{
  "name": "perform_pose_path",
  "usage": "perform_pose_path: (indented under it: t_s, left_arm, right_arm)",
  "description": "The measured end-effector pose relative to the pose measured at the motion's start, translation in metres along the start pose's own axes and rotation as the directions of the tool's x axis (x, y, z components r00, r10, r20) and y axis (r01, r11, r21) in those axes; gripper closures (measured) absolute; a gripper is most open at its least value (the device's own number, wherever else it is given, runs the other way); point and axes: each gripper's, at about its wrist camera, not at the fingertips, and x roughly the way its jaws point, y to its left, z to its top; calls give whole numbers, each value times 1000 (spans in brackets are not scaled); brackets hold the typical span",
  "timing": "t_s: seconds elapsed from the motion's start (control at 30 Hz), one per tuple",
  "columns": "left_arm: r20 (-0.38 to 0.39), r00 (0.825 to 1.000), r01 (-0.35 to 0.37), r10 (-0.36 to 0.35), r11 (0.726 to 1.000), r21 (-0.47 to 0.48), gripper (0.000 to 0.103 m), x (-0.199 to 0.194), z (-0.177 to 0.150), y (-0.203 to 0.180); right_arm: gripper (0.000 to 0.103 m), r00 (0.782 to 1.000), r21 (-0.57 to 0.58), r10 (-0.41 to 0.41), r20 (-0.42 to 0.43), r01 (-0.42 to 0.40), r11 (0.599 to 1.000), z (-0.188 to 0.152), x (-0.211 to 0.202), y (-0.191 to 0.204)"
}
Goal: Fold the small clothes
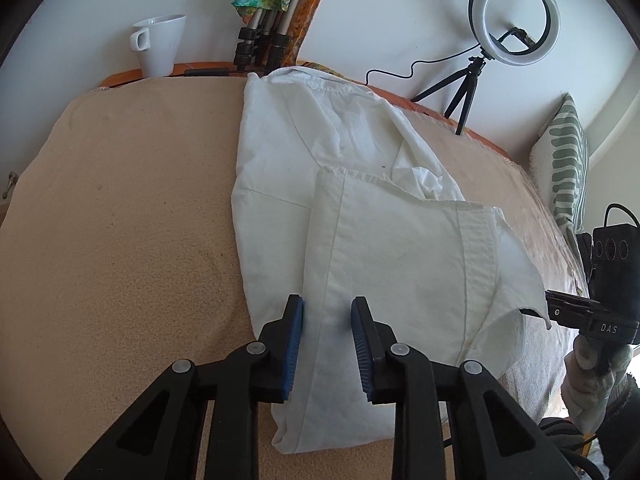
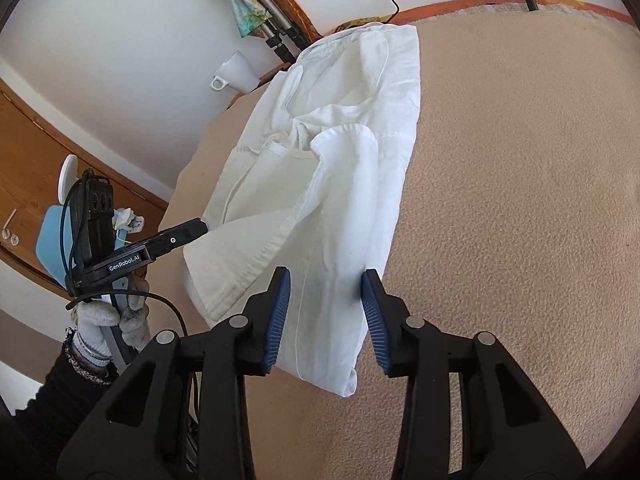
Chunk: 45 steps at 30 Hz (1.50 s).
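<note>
my jaws stand parted on both sides: the left gripper (image 1: 327,312) straddles a fold of the white shirt (image 1: 360,208), the right gripper (image 2: 326,286) straddles its near edge, pads not pressing. the shirt lies half folded on the beige bench (image 1: 120,220). a white mug (image 1: 158,44) sits far back.
</note>
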Motion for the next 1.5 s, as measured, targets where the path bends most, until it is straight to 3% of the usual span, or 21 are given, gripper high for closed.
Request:
perform_pose_path:
  t_s: [0.07,0.17,0.23,0.4,0.5,0.63,0.77,0.97,1.27,1.37,1.5]
  left_arm:
    - [2,1000,3,-3,1000,4,94,0,-1,0]
    - [13,1000,7,-7,1000,2,100,-4,-3,0]
    - [30,999,19,-18,1000,-20,101,-9,-5,2]
    - [96,994,70,-58,990,-122,102,-37,-20,16]
    - [93,996,24,-13,992,-124,102,-33,-24,25]
    - [55,998,15,-5,985,-173,102,-12,-26,40]
    - [65,998,-11,19,991,-134,99,-14,-27,36]
    - [100,995,-10,21,994,-112,98,-25,-22,39]
    - [66,998,18,-9,990,-140,99,-14,-23,41]
    - [78,996,53,-40,984,-171,78,-22,-28,41]
    - [62,997,51,-42,988,-145,72,-26,-32,32]
  right_arm:
    - [66,1000,-13,-28,1,28,1000,0,0,3]
    - [72,999,-18,-45,4,45,999,0,-2,4]
    - [84,998,-24,-58,10,58,998,1,-3,4]
    - [91,999,-52,-32,34,34,998,1,-15,14]
    - [92,999,-67,-45,29,47,997,6,-11,14]
    - [94,997,22,-79,-18,79,997,15,18,-7]
    - [94,992,0,-122,-25,122,992,12,21,-2]
    - [96,996,47,-92,-4,92,995,8,2,-3]
    - [97,1000,164,3,-17,0,987,-5,5,-26]
    - [96,998,190,59,2,-58,980,-6,-3,-28]
    - [92,996,193,87,-15,-83,978,-13,-11,-26]
